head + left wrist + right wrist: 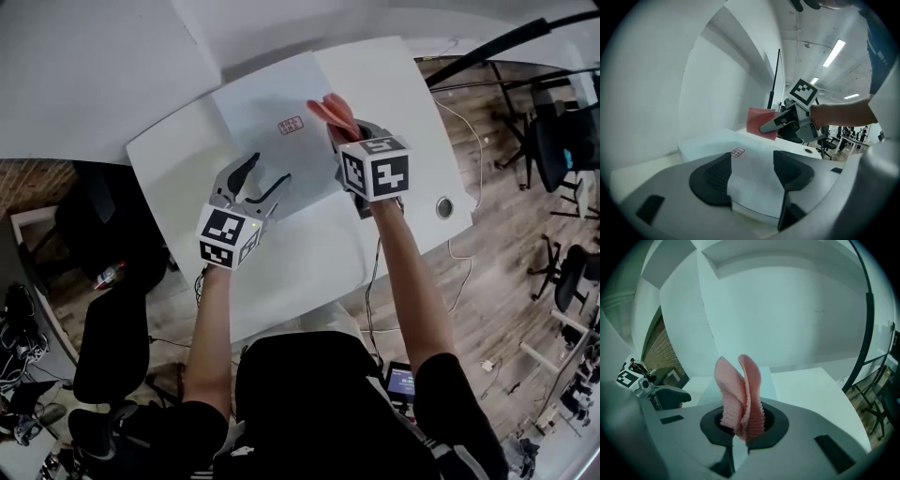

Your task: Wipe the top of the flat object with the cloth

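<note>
The flat object (pixel 272 131) is a white board with a small red label (pixel 291 125), lying on the white table (pixel 309 253). My right gripper (pixel 339 129) is held over the board's right part, shut on a folded pink cloth (pixel 331 111). In the right gripper view the cloth (pixel 740 390) sticks up from between the jaws of that gripper (pixel 743 423). My left gripper (pixel 269 171) stands open over the board's near edge. In the left gripper view the board (pixel 750 164) shows between its pads (pixel 712 178), and the cloth (pixel 759 122) hangs above the board.
A round cable hole (pixel 444 207) sits near the table's right edge. White walls close the far side. A black pole (pixel 497 42) slants at upper right. Office chairs (pixel 553 141) stand on the wooden floor to the right, and dark chairs (pixel 112 347) at left.
</note>
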{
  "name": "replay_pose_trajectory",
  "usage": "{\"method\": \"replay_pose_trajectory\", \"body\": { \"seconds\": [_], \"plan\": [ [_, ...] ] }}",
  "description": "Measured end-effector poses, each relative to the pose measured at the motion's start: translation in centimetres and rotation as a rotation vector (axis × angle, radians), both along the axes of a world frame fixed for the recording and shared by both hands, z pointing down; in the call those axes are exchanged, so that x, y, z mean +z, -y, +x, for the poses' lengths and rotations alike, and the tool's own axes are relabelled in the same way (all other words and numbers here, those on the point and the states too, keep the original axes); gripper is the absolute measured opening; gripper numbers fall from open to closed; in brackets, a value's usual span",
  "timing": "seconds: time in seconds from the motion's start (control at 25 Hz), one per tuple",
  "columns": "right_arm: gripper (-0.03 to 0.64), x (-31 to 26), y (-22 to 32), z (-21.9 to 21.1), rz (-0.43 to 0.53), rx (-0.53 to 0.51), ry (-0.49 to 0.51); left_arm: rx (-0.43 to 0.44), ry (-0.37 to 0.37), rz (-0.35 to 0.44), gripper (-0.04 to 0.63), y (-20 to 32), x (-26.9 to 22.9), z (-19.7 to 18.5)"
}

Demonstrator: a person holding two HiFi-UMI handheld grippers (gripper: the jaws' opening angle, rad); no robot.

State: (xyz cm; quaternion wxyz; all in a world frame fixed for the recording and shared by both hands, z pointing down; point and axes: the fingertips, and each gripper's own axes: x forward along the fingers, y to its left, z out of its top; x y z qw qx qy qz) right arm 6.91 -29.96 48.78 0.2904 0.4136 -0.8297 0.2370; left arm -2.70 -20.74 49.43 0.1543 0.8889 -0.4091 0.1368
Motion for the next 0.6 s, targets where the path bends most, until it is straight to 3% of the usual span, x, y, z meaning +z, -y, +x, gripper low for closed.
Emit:
{"method": "replay_pose_trajectory", "body": {
  "seconds": [0.4,0.6],
  "plan": [
    [0.048,-9.9,-4.8,-1.7,0.113,0.022,0.166,-0.074,-0.033,0.138,0.210,-2.0,-10.7,-1.9],
    [0.048,-14.9,-7.8,-2.7,0.198,-0.005,0.196,-0.080,-0.008,0.187,0.139,-4.0,-15.4,-1.9]
  ]
}}
